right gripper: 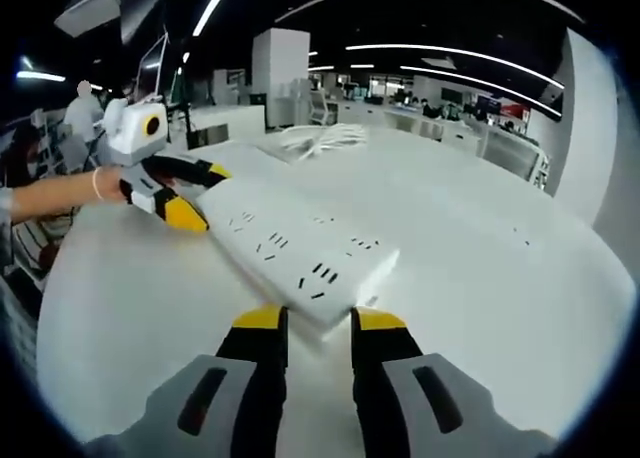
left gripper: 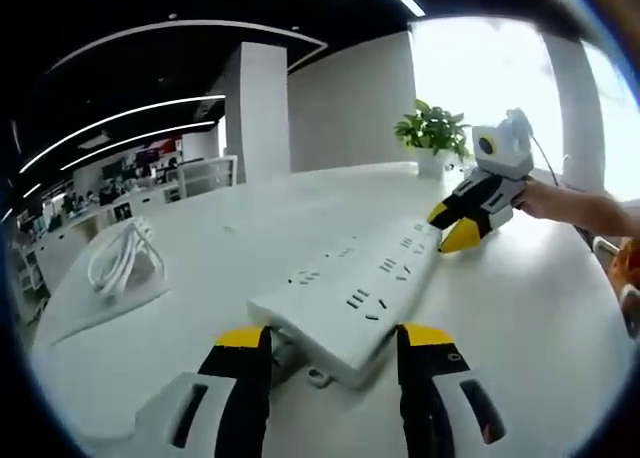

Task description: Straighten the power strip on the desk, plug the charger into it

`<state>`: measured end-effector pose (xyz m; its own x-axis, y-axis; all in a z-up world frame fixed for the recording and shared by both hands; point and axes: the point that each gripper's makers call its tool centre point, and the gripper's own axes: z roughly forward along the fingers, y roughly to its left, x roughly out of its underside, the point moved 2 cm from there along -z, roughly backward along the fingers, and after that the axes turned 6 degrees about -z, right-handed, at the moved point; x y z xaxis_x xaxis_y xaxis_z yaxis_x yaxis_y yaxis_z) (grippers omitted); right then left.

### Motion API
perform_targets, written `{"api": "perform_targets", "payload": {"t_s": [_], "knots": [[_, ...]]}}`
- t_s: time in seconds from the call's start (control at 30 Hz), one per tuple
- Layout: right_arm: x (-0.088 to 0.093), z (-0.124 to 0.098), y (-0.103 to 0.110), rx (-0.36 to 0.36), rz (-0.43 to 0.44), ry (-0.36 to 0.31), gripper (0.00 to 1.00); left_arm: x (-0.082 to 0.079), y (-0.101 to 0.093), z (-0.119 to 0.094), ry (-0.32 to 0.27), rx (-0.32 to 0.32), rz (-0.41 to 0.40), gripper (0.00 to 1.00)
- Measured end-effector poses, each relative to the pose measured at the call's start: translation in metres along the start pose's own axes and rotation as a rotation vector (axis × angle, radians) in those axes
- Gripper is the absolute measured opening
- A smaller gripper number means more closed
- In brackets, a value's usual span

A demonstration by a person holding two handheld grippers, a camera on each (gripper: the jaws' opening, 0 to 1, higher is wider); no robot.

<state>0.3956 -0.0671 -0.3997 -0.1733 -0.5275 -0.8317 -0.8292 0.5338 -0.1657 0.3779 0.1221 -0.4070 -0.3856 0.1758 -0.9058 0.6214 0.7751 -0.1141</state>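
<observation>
Power strip (left gripper: 350, 288) flat on the white counter (left gripper: 520, 318), lying aslant between the two tools, one at each end. Left tool (left gripper: 335, 343) spread wide, jaws flanking the near end of the strip, not yet pressing on it. Right tool (right gripper: 318, 326) spread narrowly at the opposite end, yellow tips just under the strip's corner; contact probable but hard to confirm at this angle.

Handling, judged: rigid plastic body, light, smooth shell on a smooth counter, so likely to slide and pivot easily under a sideways nudge. Best taken across the narrow width at each end, clear of the socket holes; a pinch on one end alone likely to swing the far end. Cord at the left tool's end may drag and resist turning.

Left gripper view: right tool (left gripper: 468, 218) seen from the front, held by a hand (left gripper: 560, 200), its yellow tips at the far end of the strip; potted plant (left gripper: 432, 133) beyond; coiled white cable (left gripper: 125, 258), possibly the charger's lead, lying on the counter well apart from the strip; small tab or cord exit (left gripper: 318, 376) under the near end.

Right gripper view: left tool (right gripper: 175, 193) gripped by a hand, jaws straddling the strip's far end; white cable (right gripper: 320, 136) farther off behind the strip
</observation>
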Motion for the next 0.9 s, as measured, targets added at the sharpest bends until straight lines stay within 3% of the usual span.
{"api": "perform_targets", "payload": {"t_s": [0.9], "knots": [[0.004, -0.01, 0.01, 0.012, 0.04, -0.037, 0.2, 0.001, -0.002, 0.0, -0.003, 0.077, 0.044, 0.51]]}}
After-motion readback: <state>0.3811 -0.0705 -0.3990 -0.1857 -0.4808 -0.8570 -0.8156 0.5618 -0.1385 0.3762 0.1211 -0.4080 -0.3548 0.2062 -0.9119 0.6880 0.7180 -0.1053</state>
